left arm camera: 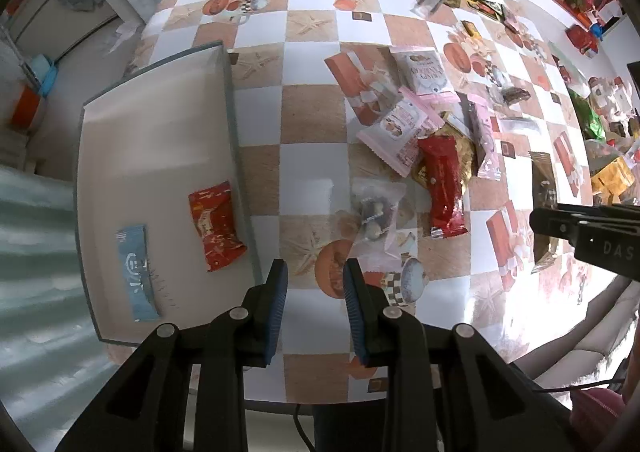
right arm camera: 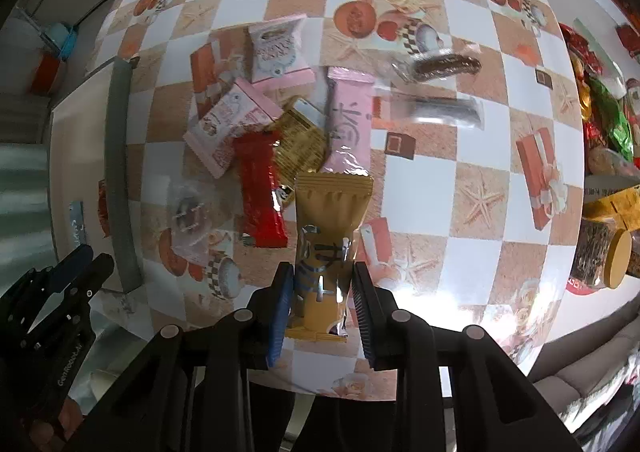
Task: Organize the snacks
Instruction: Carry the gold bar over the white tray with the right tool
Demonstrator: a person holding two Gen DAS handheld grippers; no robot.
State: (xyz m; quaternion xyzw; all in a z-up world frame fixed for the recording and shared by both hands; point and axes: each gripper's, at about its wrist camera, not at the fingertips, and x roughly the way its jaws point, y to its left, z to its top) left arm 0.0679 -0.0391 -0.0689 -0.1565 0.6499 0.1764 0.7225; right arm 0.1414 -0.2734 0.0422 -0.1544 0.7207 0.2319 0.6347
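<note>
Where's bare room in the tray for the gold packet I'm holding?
The tray is bare across its far half, beyond the red packet and blue packet lying near its close end. The snack pile on the table is crowded.

Bright daylight glares off the tablecloth [left arm camera: 500, 316]; fisheye edges bend, slightly blurred.

My right claw [right arm camera: 322, 284] gripped a tan snack packet [right arm camera: 326, 236] upright above the pile of pink, red and gold snacks [right arm camera: 280, 132].
</note>
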